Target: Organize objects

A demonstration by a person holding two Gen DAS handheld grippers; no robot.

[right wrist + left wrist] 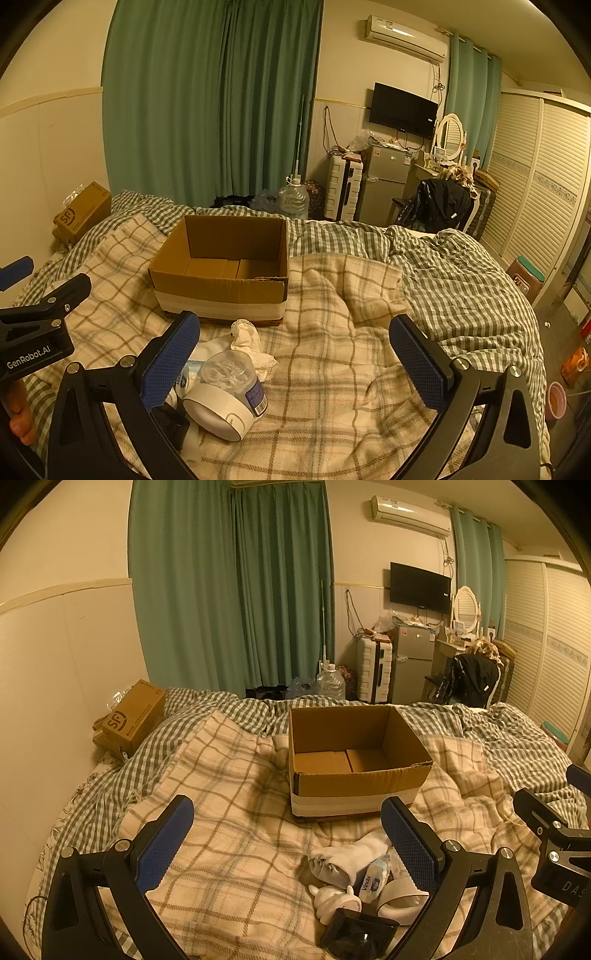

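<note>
An open, empty cardboard box (354, 760) stands on the plaid blanket (229, 849); it also shows in the right wrist view (221, 273). A small pile lies in front of it: white socks (347, 856), a Vinda tissue pack (375, 878), a white figurine (334, 902), a tape roll (400, 897) and a black object (356, 936). In the right wrist view the pile shows a clear cotton-swab jar (232, 373), the tape roll (218, 410) and white cloth (247, 338). My left gripper (286, 842) is open, the pile near its right finger. My right gripper (295, 363) is open, the pile by its left finger.
A brown SF carton (135, 716) sits at the bed's far left by the wall. A green checked duvet (443, 280) covers the right side. Beyond the bed stand water jugs (330, 683), a suitcase, a small fridge (412, 664) and a chair with dark clothes.
</note>
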